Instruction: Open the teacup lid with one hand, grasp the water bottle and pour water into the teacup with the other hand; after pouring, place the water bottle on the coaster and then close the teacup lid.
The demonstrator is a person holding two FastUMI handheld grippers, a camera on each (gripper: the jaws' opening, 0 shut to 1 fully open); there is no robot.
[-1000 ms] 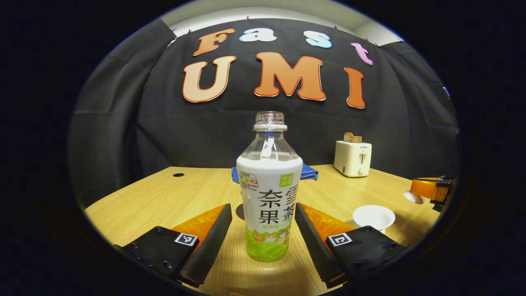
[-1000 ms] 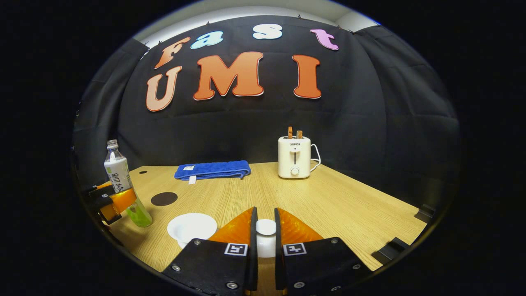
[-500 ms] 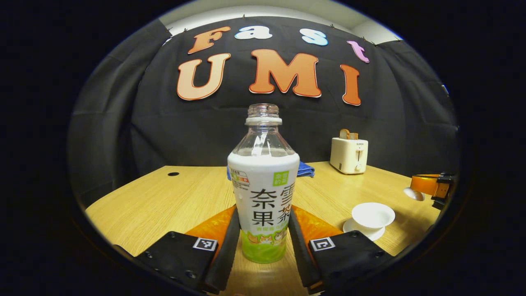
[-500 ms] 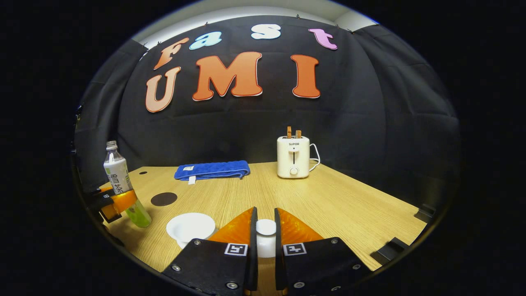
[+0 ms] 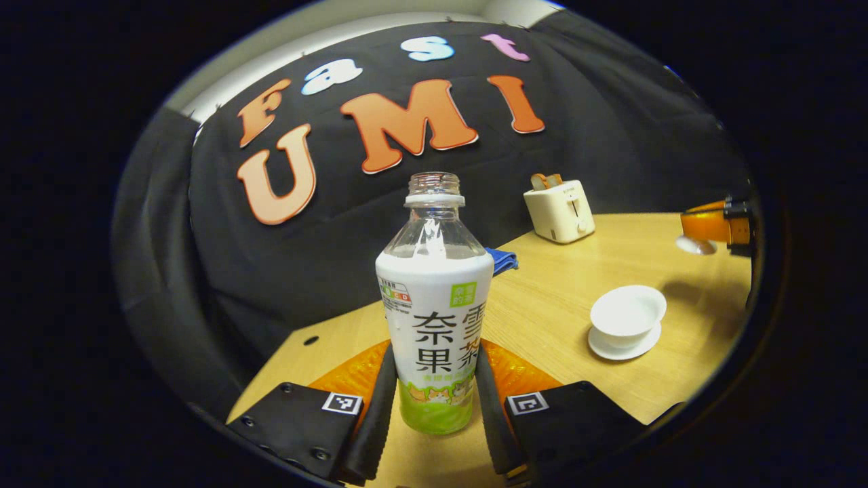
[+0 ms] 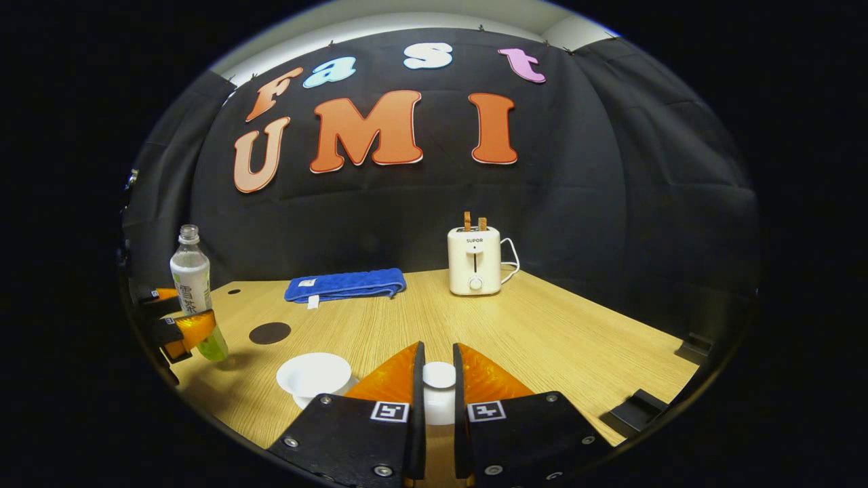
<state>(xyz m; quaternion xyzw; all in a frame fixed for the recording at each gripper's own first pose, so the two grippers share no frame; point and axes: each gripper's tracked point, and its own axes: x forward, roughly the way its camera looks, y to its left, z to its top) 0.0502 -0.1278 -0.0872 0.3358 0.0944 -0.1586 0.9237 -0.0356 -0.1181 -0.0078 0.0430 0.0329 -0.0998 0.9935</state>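
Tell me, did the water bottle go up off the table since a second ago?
Yes. In the right gripper view the water bottle, clamped in the left gripper, now sits higher against the dark coaster, with a shadow beneath it on the table.

A light wood-grain worktop (image 6: 542,332) is enclosed by black cloth (image 6: 610,203) hung as the booth wall, with a pale wall strip (image 6: 380,24) seen above it. A toaster (image 6: 475,261) and a folded blue towel (image 6: 346,285) are set near the back edge

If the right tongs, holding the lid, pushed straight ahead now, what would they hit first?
Probably the cream toaster near the black cloth wall, slightly right of the line; bare wooden table lies before it. The right tongs grip the white teacup lid.
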